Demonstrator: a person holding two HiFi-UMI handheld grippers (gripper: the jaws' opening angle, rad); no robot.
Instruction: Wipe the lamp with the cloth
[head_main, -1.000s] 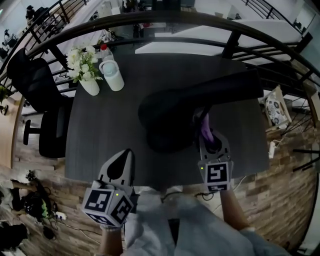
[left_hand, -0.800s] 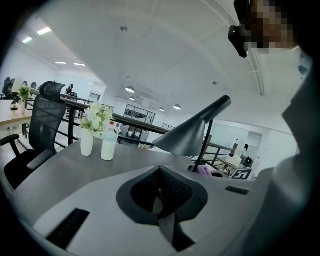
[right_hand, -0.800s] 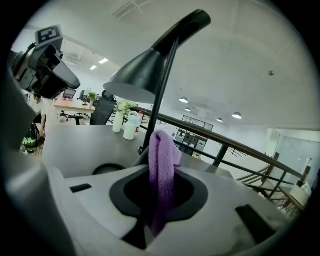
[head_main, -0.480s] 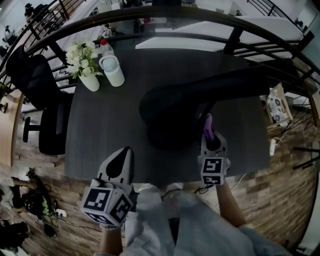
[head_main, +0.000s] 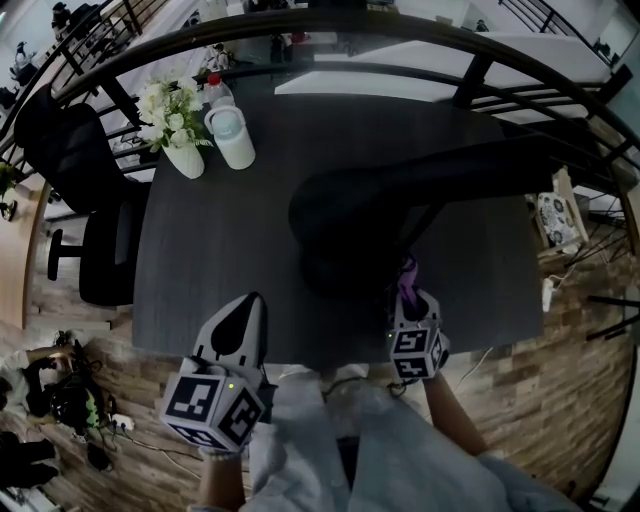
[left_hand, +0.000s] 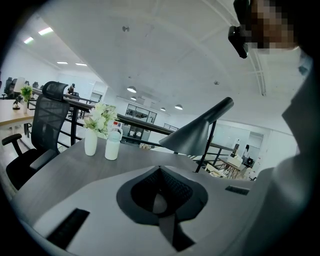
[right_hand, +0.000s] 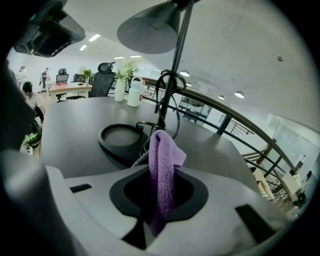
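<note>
From the head view, most of the lamp (head_main: 430, 180) masked by its own black shade (right_hand: 150, 27), with stem and round base largely under it, right of centre on the table (head_main: 220, 250) and toward the front edge. Base (right_hand: 119, 137) plain only in the right gripper view, flat on the tabletop just ahead of the jaws. Thin stem (right_hand: 172, 70) rising at its far side, black cord (right_hand: 167, 82) looped round it, shade cut off by the top of the frame.

Right gripper (head_main: 408, 298) over the table's front edge, jaws closed tight on a purple cloth (right_hand: 162, 170). Fold standing up out of them, tail hanging below. Cloth tip close to the stem's foot, touching or apart not clear from either view.

Left gripper (left_hand: 160, 175) over the same edge, further left, well apart from the lamp. Jaws pressed together, nothing between them.

At the far left corner, a white vase (head_main: 185, 160) of pale flowers (head_main: 165, 105), and a white bottle (head_main: 232, 138) just beside it. Black chair (head_main: 80, 170) off the left edge. Dark railing (head_main: 400, 35) curving beyond the far edge. Patterned packet (head_main: 550, 215) off the right edge, its print too small to read. Black-and-white square markers (head_main: 200, 400) on each gripper's cube.
</note>
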